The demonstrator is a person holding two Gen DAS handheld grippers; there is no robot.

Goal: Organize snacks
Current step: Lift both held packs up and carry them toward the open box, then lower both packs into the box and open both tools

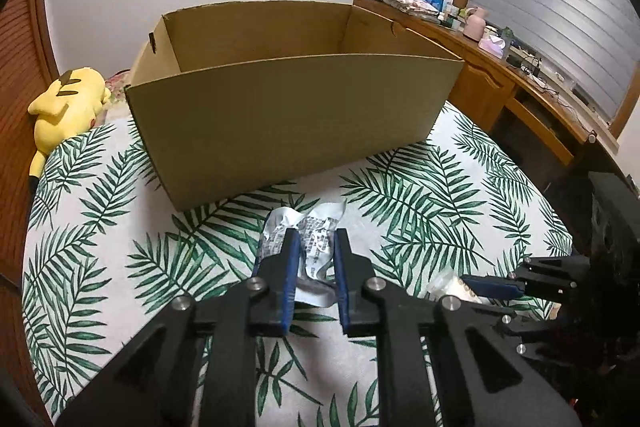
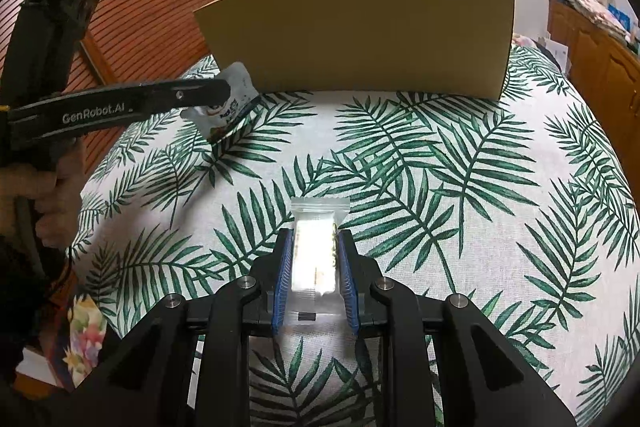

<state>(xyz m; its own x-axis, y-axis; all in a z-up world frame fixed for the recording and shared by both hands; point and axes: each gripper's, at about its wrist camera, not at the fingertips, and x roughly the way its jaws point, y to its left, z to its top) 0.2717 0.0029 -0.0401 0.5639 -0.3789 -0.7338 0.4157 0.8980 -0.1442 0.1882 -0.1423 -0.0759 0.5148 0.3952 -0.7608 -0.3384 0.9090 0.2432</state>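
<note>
From the left wrist, the left gripper [image 1: 314, 239] is clenched on a crinkled silver snack packet [image 1: 316, 227], pinched between its blue fingers [image 1: 289, 267] and held clear of the leaf-print surface [image 1: 420, 187], just near of the open cardboard box [image 1: 280, 115]. The grasp sits low on a soft, crumpled wrapper, so the packet could slide out or snag the box's near wall if carried too low. The right gripper [image 1: 490, 287] shows at the near right edge.

From the right wrist, the right gripper [image 2: 314, 251] is clenched on a clear-wrapped snack bar [image 2: 316, 255], which lies lengthwise between the fingers [image 2: 283, 275], its far end poking out toward the box [image 2: 360, 31]. The glossy wrap looks slippery, so it may slip in transit. At far left the left gripper [image 2: 224, 91] holds its packet [image 2: 236, 99] by the box's left corner.
</note>
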